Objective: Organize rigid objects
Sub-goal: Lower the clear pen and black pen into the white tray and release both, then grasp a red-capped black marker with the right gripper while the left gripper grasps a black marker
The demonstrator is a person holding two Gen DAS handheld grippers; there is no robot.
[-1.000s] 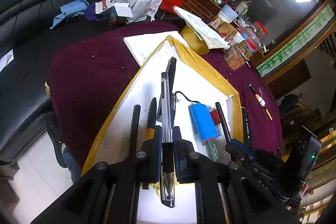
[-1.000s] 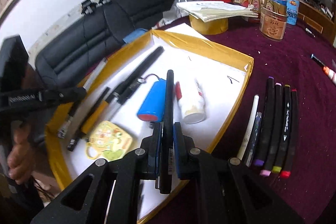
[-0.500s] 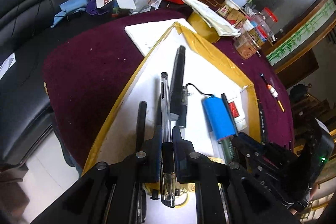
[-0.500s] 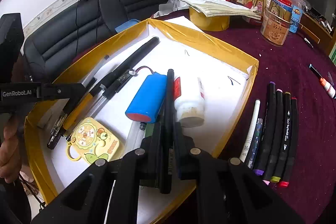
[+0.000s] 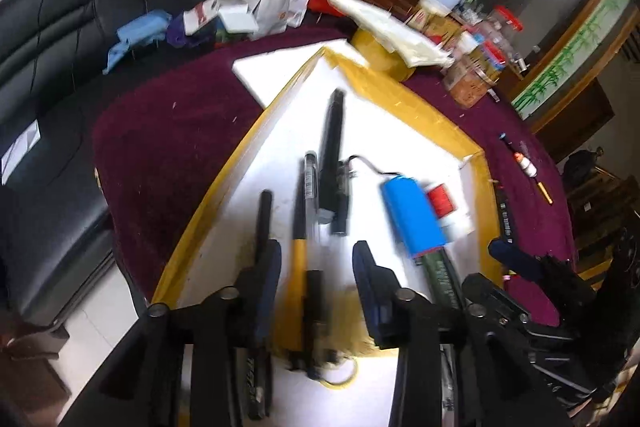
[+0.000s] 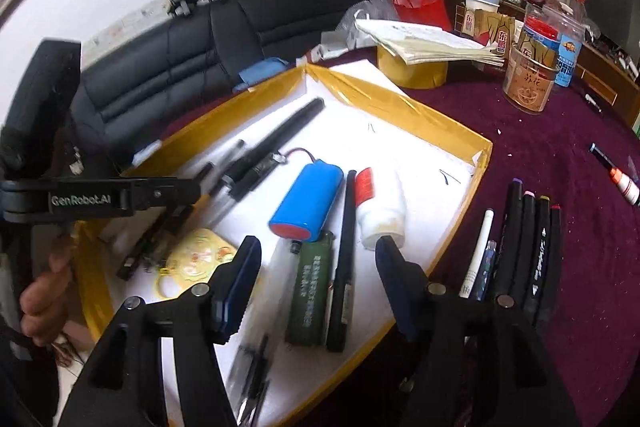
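Note:
A yellow-rimmed tray (image 5: 224, 195) (image 6: 400, 107) with a white floor holds pens and small items. My left gripper (image 5: 316, 267) hovers low over its near end with its jaws opening. A clear pen (image 5: 310, 183) lies loose on the tray floor between and beyond them, beside a yellow-black pen (image 5: 298, 259). My right gripper (image 6: 318, 263) is also opening over the tray. A black pen (image 6: 347, 251) lies free between its fingers, next to a green lighter (image 6: 310, 291), a blue battery pack (image 6: 308, 203) and a white glue bottle (image 6: 380, 207).
Several markers (image 6: 524, 247) lie side by side on the purple cloth (image 6: 580, 267) right of the tray. Jars (image 6: 528, 83), a tape roll under papers (image 6: 412, 71) and a red bag (image 6: 420, 7) stand behind. A black sofa (image 5: 60, 47) lies to the left.
Both grippers were shut on a pen and now stand open. The clear pen and the black pen have dropped onto the tray floor.

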